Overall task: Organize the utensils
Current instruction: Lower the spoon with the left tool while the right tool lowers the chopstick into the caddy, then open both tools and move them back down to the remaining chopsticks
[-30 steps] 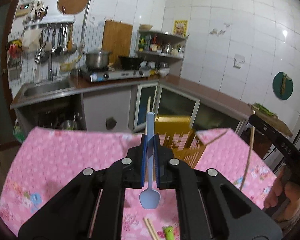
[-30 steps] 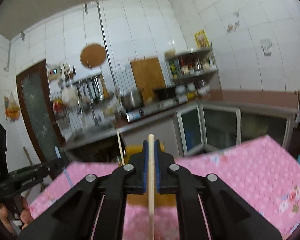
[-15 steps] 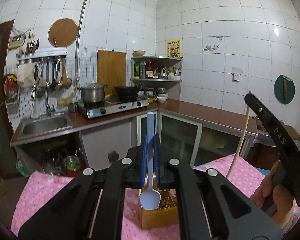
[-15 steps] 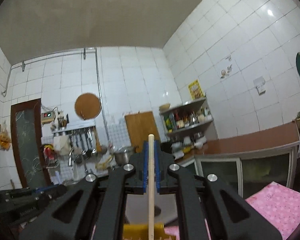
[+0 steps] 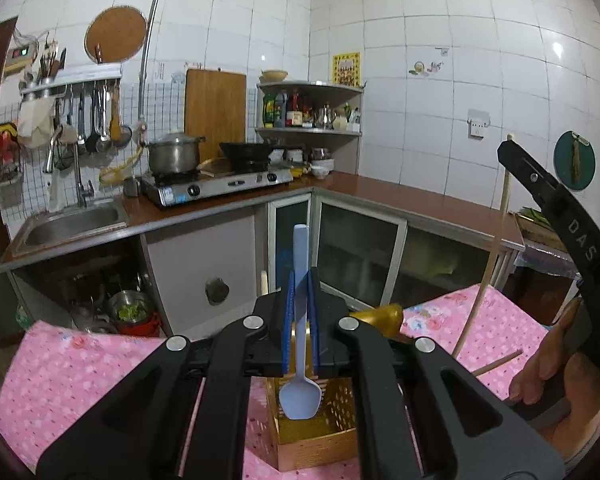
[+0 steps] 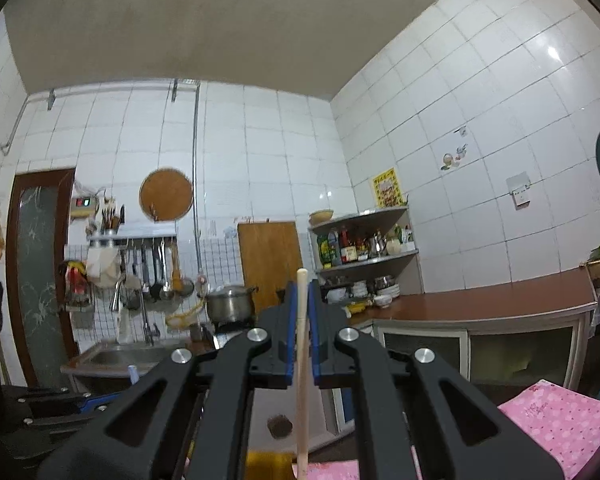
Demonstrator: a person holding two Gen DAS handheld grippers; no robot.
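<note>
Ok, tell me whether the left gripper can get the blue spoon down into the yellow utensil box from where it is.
Probably yes. The left gripper is shut on the blue spoon, whose bowl hangs right above the open yellow utensil box. Nothing shows between them, and the right gripper's chopstick stands off to the side.

The left wrist view looks slightly downward along its fingers, close over the pink tablecloth (image 5: 80,380), toward the kitchen counter (image 5: 400,200), while the right wrist view tilts upward to the ceiling (image 6: 220,40), both sharing the tiled corner with its shelf (image 5: 310,130), stove pot (image 5: 174,156) and sink (image 5: 74,222).
</note>
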